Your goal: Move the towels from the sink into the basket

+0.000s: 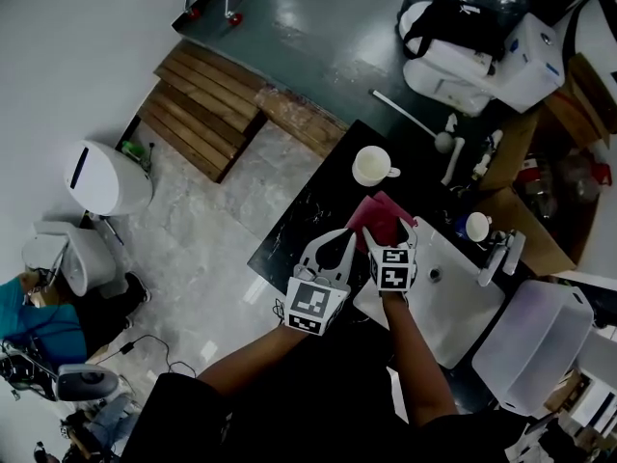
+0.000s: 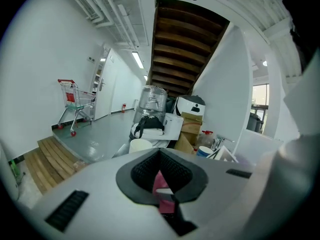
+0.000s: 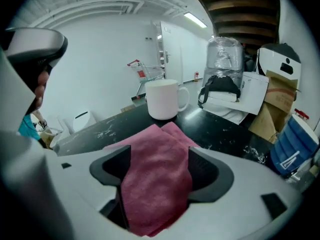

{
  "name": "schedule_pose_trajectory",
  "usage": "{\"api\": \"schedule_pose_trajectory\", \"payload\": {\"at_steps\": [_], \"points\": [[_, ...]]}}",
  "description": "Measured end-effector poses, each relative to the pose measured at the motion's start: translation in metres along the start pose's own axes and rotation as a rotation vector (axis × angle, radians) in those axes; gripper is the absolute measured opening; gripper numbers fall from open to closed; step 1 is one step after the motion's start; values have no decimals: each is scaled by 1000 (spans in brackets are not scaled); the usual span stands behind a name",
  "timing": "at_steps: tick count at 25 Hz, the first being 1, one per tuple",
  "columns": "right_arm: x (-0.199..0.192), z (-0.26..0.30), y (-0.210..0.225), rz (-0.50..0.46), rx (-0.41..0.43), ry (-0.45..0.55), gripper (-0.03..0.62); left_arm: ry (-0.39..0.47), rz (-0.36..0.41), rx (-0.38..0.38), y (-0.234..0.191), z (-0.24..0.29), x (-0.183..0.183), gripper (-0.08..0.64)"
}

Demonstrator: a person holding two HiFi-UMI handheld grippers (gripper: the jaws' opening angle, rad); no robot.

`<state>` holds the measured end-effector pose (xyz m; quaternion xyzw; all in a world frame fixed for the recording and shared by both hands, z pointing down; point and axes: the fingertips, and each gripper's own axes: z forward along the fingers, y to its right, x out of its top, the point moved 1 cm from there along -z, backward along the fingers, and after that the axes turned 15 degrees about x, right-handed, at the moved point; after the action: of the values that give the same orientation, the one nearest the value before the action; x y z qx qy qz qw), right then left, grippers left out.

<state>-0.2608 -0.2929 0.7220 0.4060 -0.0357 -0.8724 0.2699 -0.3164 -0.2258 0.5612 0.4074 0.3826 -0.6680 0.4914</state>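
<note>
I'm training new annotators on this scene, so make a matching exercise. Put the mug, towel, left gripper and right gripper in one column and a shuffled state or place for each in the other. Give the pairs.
1. mug
2. towel
3. left gripper
4. right gripper

a. jaws apart, cloth lying between them
b. pink, draped onto the black counter
c. jaws shut on a pinch of pink cloth
d. white, upright on the counter

Pairs: 1-d, 2-b, 3-c, 4-a.

No legible text, labels, brands or numbers anywhere.
</note>
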Motion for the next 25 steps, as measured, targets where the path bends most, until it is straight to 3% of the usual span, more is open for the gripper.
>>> {"api": "schedule_pose_trajectory", "payload": {"at_steps": [5, 9, 11, 13, 14, 25], "points": [[-7, 7, 5, -46, -26, -27, 359, -36, -4, 34, -8, 0, -13, 5], [-8, 9, 7, -13, -39, 2, 354, -41, -18, 41, -10, -1, -15, 5], [-8, 6, 10, -8, -46, 11, 314, -29, -41, 33, -7, -4, -9, 5], [-7, 2, 14, -2, -53, 17, 176, -14, -58, 28, -6, -9, -4, 5], [-8, 0, 16, 5, -53, 20, 142, -7, -62, 28, -7, -12, -3, 5], [-5, -19, -5, -32, -51, 66, 100, 39, -92, 88, -30, -50, 2, 5]]}}
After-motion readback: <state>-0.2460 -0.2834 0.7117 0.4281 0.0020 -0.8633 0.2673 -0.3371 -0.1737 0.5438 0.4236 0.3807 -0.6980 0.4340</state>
